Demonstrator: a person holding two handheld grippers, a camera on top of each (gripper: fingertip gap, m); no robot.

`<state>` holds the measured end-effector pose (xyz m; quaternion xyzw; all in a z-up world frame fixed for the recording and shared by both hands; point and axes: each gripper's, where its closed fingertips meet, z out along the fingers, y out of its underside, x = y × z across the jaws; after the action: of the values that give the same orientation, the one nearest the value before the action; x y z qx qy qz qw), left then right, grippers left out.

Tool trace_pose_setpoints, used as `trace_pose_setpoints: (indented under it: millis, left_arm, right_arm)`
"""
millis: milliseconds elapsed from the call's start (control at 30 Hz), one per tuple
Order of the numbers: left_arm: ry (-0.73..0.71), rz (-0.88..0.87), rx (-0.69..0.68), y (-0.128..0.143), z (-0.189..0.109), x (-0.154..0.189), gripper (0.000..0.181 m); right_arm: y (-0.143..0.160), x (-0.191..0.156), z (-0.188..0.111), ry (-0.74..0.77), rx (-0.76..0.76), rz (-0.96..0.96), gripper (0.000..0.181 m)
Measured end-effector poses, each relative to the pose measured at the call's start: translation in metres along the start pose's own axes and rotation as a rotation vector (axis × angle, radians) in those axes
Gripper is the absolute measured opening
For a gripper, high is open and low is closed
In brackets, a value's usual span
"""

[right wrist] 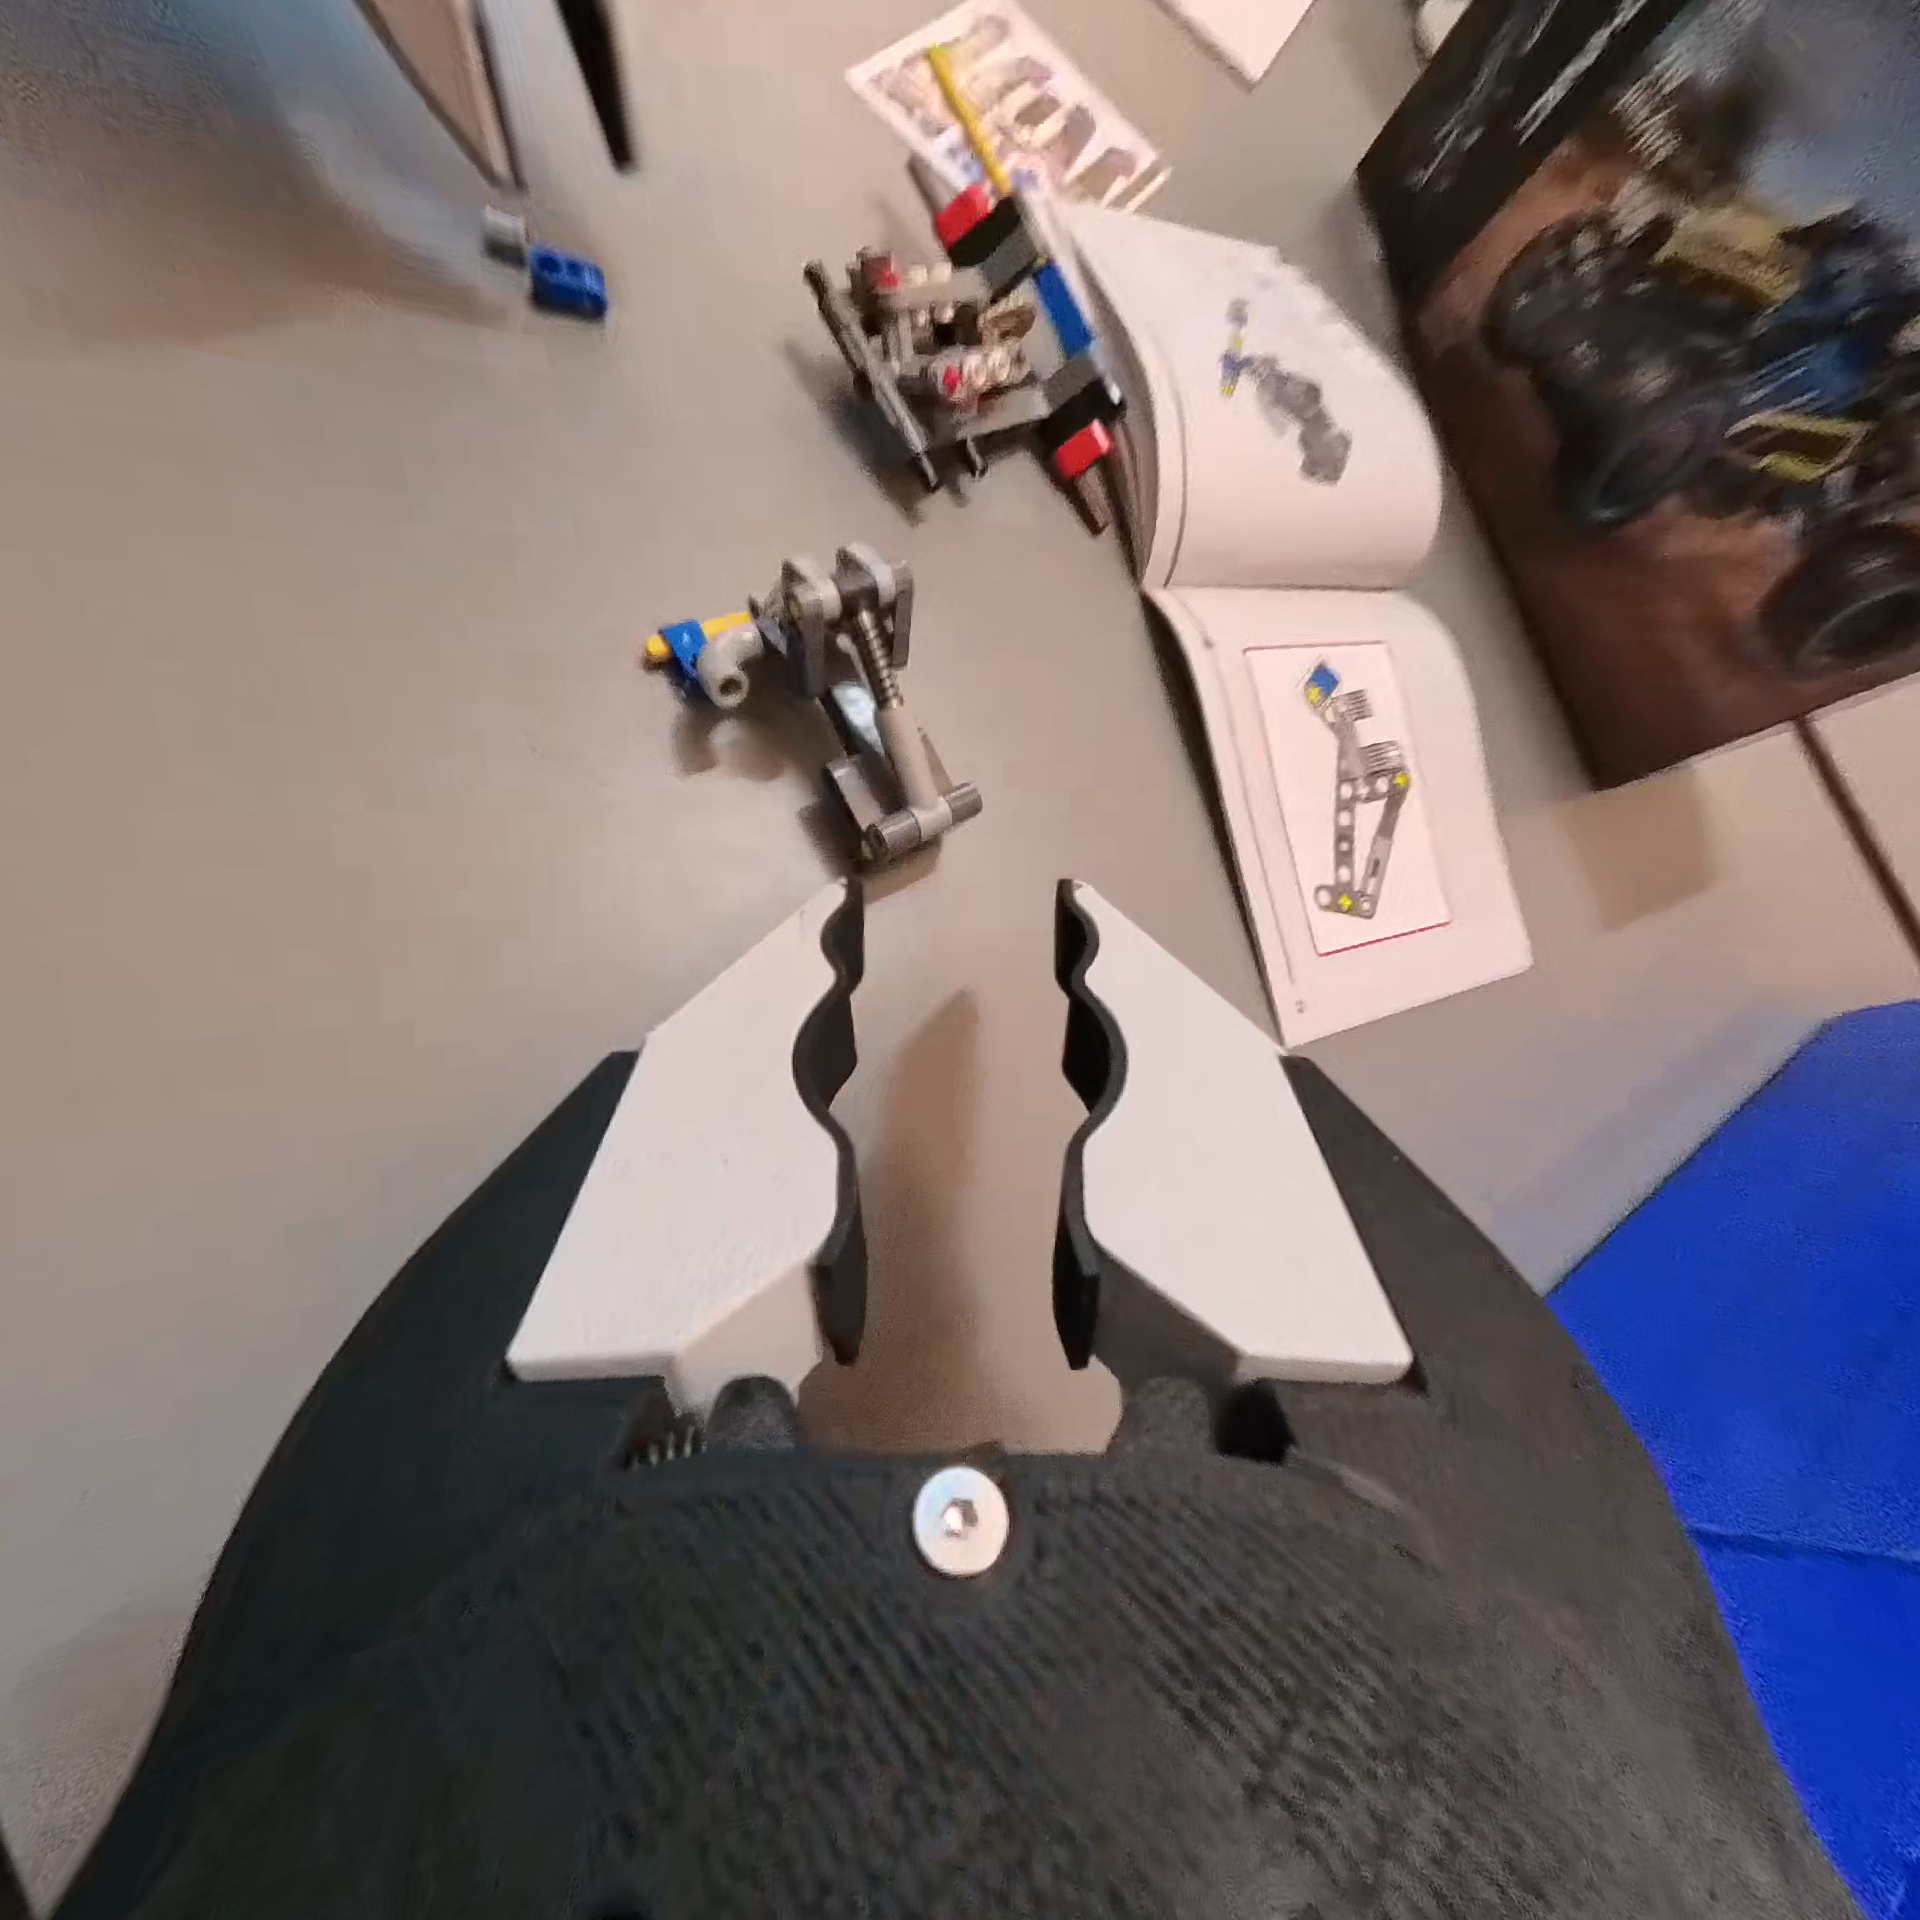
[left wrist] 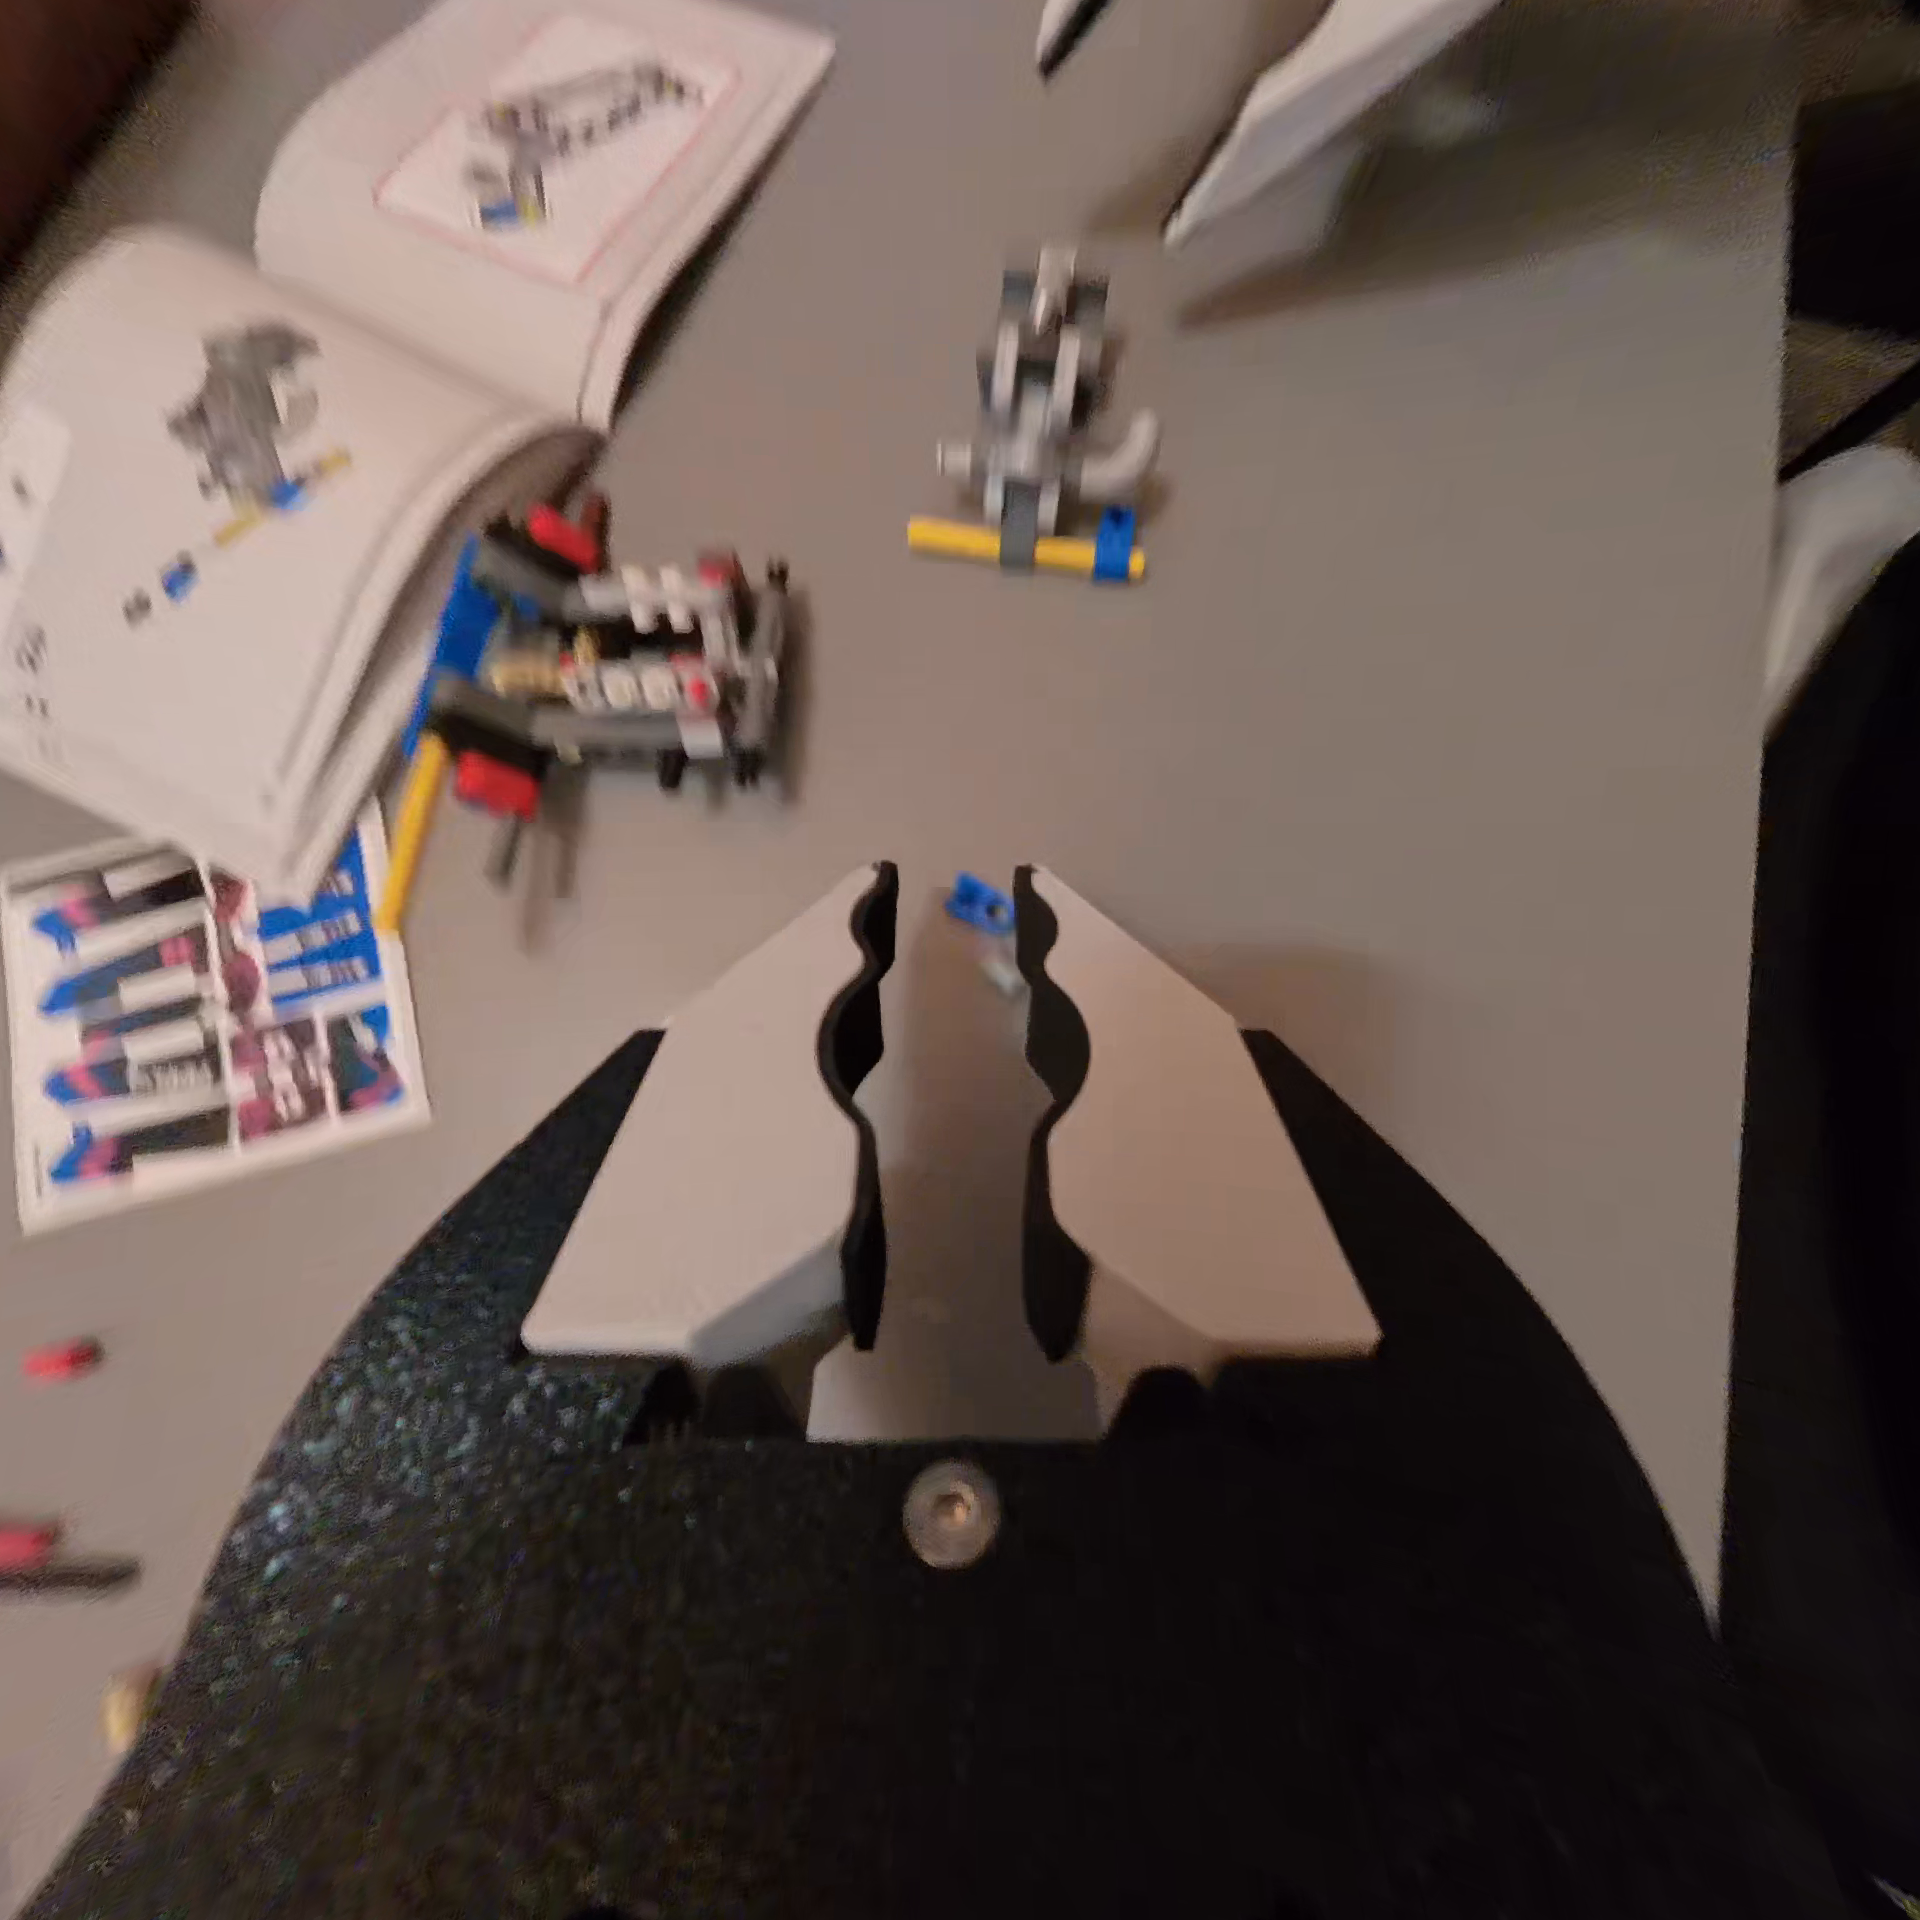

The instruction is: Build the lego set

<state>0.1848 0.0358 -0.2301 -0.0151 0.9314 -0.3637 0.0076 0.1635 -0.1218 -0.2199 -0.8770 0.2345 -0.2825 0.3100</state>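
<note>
A small grey assembly (left wrist: 1044, 416) with a yellow axle and a blue connector lies on the grey table (left wrist: 1403, 675); it also shows in the right wrist view (right wrist: 831, 686). A larger grey, red and blue assembly (left wrist: 613, 665) lies beside the open instruction book (left wrist: 260, 499); the right wrist view shows this assembly (right wrist: 966, 343) and the book (right wrist: 1299, 540) too. My left gripper (left wrist: 954, 883) is open and empty, hovering over a small blue piece (left wrist: 977, 902) and a small grey piece (left wrist: 1000, 971). My right gripper (right wrist: 958, 896) is open and empty, just short of the small assembly.
A sticker sheet (left wrist: 208, 1029) lies left of my left gripper. Loose red pieces (left wrist: 62, 1359) lie at the far left. The dark set box (right wrist: 1662, 343) stands at the right. A blue object (right wrist: 1787, 1299) sits at lower right. The table edge (left wrist: 1766, 727) runs on the right. The tips of one gripper are about 15 cm away from the tips of the other. The book (right wrist: 1299, 540) is about 15 cm from my right fingertips. Look for it in the left wrist view (left wrist: 368, 332) too.
</note>
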Motion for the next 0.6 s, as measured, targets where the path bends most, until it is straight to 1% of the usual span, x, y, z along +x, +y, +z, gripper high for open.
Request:
trace_pose_setpoints:
  millis: [33, 100, 200, 267, 400, 500, 600]
  left_arm:
    - [-0.025, -0.016, -0.023, 0.009, -0.002, 0.003, 0.019]
    - [-0.09, -0.055, -0.028, 0.021, -0.005, 0.004, 0.019]
    - [-0.121, -0.113, -0.01, 0.027, -0.003, 0.008, 0.018]
    - [-0.116, -0.145, 0.013, 0.025, 0.001, 0.01, 0.016]
    - [-0.109, -0.19, 0.02, 0.022, 0.006, 0.011, 0.015]
    - [-0.117, -0.208, 0.033, 0.018, 0.01, 0.011, 0.017]
    - [-0.179, -0.182, 0.013, 0.02, 0.009, 0.007, 0.007]
  right_arm:
    - [0.002, 0.003, 0.002, 0.003, -0.014, -0.002, 0.036]
    - [-0.001, 0.002, 0.005, 0.0, 0.008, -0.018, 0.034]
    - [-0.01, -0.007, 0.007, -0.029, 0.058, 0.005, 0.033]
    - [-0.015, -0.013, 0.005, -0.037, 0.07, 0.008, 0.032]
    - [-0.016, -0.014, -0.003, 0.006, 0.066, 0.021, 0.027]
    - [-0.01, -0.01, -0.005, 0.052, 0.05, 0.02, 0.027]
    - [-0.006, -0.012, -0.004, 0.024, 0.049, 0.038, 0.026]
